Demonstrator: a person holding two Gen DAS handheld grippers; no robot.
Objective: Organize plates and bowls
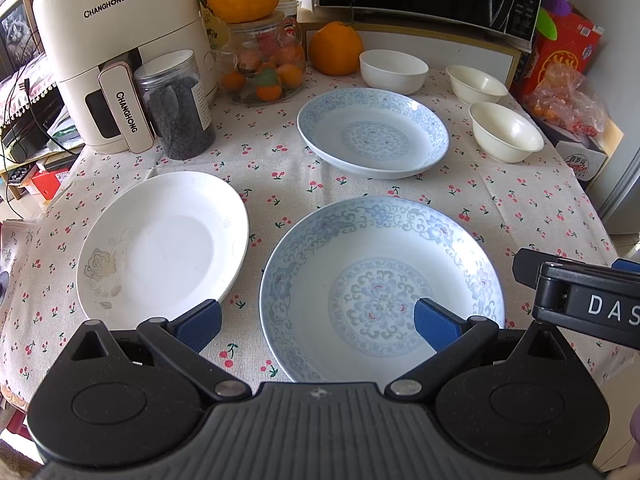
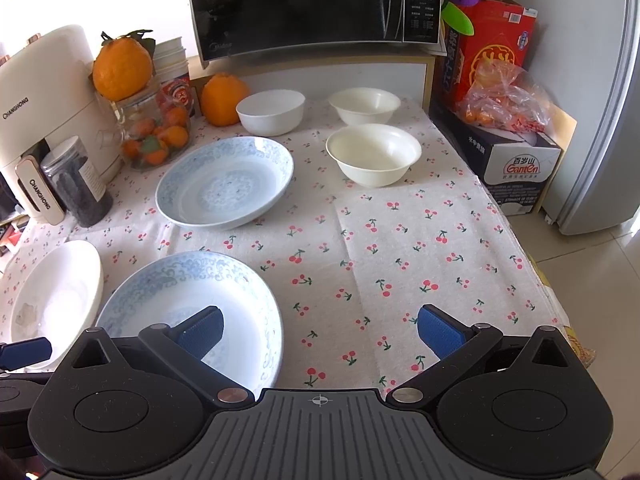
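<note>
**Both jaws spread over the near plates**

Our left gripper point(image 1: 318, 322) hangs released above the near blue plate point(image 1: 380, 240), beside the white plate point(image 1: 160, 240). Our right gripper point(image 2: 320, 330), jaws apart, overlooks bare tabletop point(image 2: 420, 248). Far plate point(image 2: 224, 182) and three bowls point(image 2: 374, 154) sit behind.

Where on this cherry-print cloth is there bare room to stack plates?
Largest free patch: the right front of the cherry-print tablecloth, bordered by the near blue-patterned plate, the nearest cream bowl and the table's right edge. A narrower strip runs between the two blue-patterned plates. Crowded: the left side, with the white rose-print plate, dark-filled jar and air fryer.
</note>
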